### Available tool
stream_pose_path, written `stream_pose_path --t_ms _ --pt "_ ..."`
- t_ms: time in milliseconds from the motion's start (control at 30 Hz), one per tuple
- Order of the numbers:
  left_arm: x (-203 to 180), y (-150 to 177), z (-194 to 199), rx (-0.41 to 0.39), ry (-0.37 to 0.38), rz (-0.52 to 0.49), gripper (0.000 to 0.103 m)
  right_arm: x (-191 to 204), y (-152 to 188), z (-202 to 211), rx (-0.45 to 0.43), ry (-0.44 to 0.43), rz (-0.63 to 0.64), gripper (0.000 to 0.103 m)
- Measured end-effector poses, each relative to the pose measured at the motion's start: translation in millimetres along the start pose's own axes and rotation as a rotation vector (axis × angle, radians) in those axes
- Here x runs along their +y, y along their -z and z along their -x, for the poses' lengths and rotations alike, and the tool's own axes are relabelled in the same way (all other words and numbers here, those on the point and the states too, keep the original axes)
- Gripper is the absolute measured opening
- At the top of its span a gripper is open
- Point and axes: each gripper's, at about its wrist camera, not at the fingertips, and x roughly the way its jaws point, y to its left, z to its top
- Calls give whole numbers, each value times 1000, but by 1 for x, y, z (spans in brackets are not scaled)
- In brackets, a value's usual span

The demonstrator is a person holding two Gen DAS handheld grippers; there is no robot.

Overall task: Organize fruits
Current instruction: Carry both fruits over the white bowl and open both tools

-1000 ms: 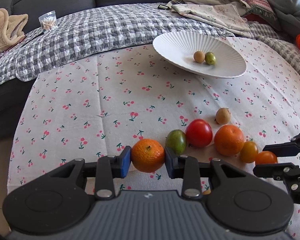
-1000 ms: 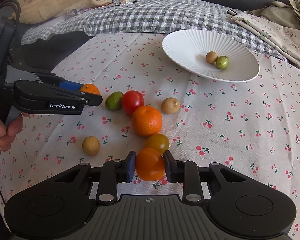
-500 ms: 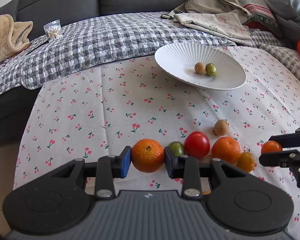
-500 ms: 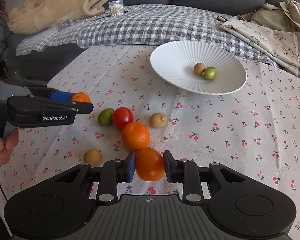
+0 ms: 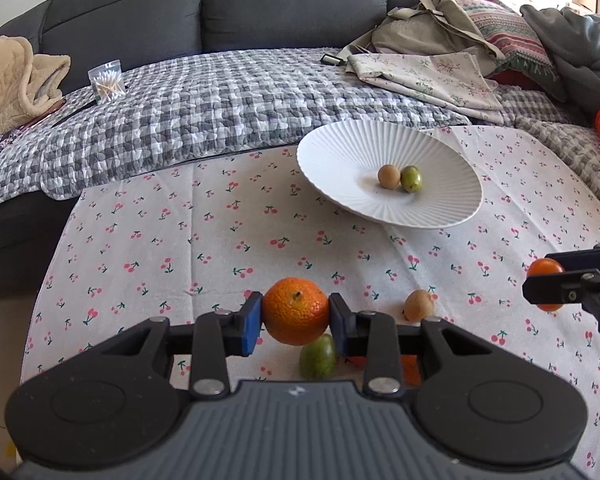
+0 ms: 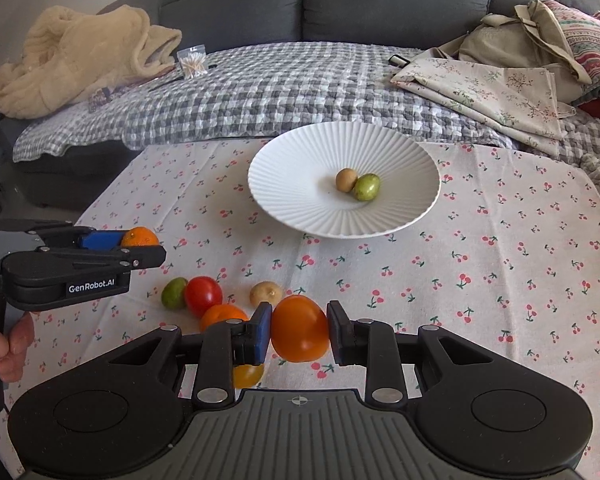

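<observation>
My left gripper (image 5: 296,316) is shut on a mandarin orange (image 5: 297,307), held above the cherry-print cloth. My right gripper (image 6: 299,332) is shut on an orange tomato (image 6: 299,333), also lifted. Each gripper shows in the other's view: the right one (image 5: 540,280) with its tomato, the left one (image 6: 140,242) with its mandarin. A white ribbed plate (image 6: 300,184) ahead holds a small brown fruit (image 6: 346,179) and a small green fruit (image 6: 367,187). On the cloth lie a green fruit (image 6: 174,293), a red tomato (image 6: 203,294), an orange (image 6: 220,316), a brown fruit (image 6: 265,293) and a yellow tomato (image 6: 247,375).
A grey checked blanket (image 6: 260,92) covers the sofa seat behind the table. On it are a beige towel (image 6: 76,56), a clear box of cotton swabs (image 6: 193,62) and folded cloths (image 6: 484,88). The table's left edge (image 5: 60,240) drops off beside the sofa.
Both grippers have risen with their fruit and moved toward the plate. The fruits left on the cloth now sit lower and partly behind the fingers.
</observation>
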Motion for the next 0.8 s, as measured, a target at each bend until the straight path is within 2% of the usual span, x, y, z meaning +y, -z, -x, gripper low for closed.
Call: stream_pose_path --t_ms 433,800 --pt "-11 -28 -17 -49 -47 -7 34 -54 -30 -2 -40 67 -97 28" --pt "-38 -55 -44 -74 -54 -9 34 -84 -58 -26 -50 114 -175 28"
